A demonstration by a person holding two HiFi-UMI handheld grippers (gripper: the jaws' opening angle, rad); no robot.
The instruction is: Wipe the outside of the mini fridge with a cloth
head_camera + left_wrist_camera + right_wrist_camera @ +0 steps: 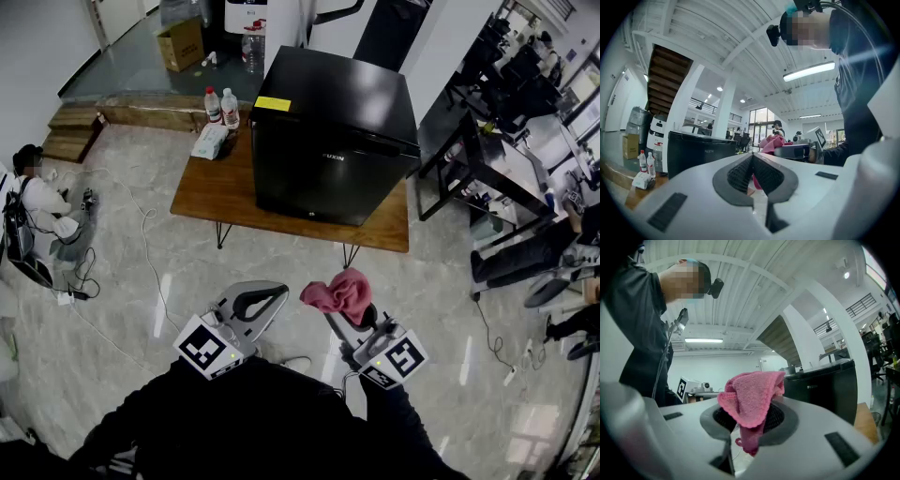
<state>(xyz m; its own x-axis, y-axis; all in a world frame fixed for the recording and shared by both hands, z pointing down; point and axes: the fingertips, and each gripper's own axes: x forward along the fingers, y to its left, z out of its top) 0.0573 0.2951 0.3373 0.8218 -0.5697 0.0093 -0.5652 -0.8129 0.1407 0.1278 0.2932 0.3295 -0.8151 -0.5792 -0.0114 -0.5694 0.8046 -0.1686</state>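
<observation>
A black mini fridge (333,131) stands on a low wooden table (220,192) ahead of me; it also shows in the left gripper view (698,152) and the right gripper view (825,383). My right gripper (345,309) is shut on a pink cloth (337,292), which bunches up above its jaws (752,401). My left gripper (267,295) is shut with nothing in it, its jaws pressed together (752,171). Both grippers are held low and near my body, well short of the table.
Two water bottles (221,107) and a wipes pack (210,142) lie on the table left of the fridge. A person (37,211) sits on the floor at left among cables. Black chairs and desks (497,103) stand to the right. A cardboard box (181,44) sits behind.
</observation>
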